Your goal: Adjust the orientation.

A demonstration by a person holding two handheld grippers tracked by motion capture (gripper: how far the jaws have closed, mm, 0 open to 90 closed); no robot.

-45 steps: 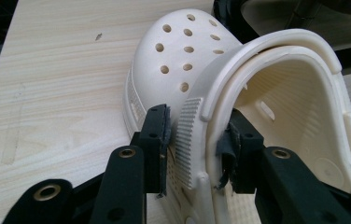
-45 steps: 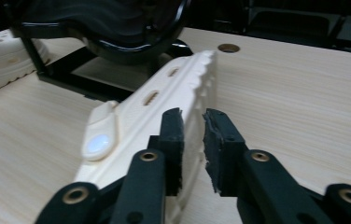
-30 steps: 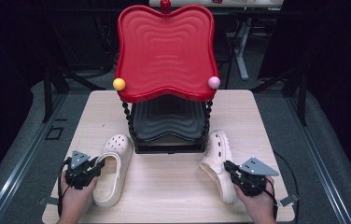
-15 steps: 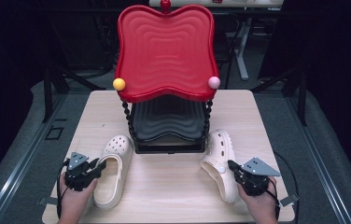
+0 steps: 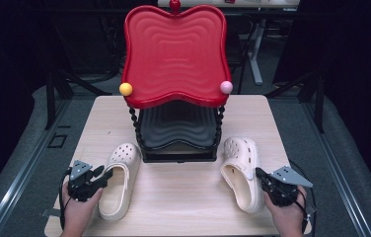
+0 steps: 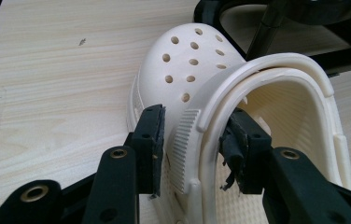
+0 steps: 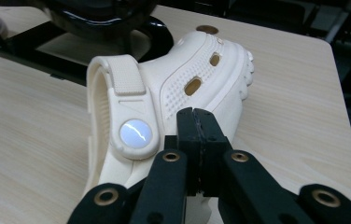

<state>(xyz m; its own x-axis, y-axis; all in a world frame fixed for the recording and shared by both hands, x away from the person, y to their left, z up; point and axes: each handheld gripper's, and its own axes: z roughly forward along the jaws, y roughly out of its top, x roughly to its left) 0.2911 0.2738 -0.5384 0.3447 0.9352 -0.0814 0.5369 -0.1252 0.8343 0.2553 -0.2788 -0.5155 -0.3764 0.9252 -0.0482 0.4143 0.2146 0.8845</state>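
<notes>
table (image 5: 183, 197): light wood top, carries everything below.
rack (image 5: 173, 54): two-tier stand at the table's far middle. Red wavy tray on top, black tray (image 5: 177, 128) under it, twisted black posts between. Yellow ball (image 5: 126, 89) at the red tray's front left corner, pink ball (image 5: 226, 87) at front right.
left clog (image 5: 119, 180): cream, on the table front-left of the rack, toe pointing toward the rack, sole down. In the left gripper view its perforated toe (image 6: 187, 60) lies ahead and the heel strap is folded forward over the opening.
right clog (image 5: 243, 173): cream, front-right of the rack, toe toward it, sole down. The right gripper view shows its outer side with the strap rivet (image 7: 136, 132).
left gripper (image 5: 102, 176): at the left clog's outer side wall. Jaws straddle the wall and strap, one pad (image 6: 151, 140) outside, one inside the shoe; jaws have just been opening. Gap visible on the outer pad, so not clamping; the inner pad looks close to the strap, contact unclear.
right gripper (image 5: 261, 174): just beside the right clog's outer side, near the heel. Pads pressed flat together, nothing between them (image 7: 195, 140). Touching the shoe or not: can't tell.
hands: one on each gripper at the table's near edge.
</notes>
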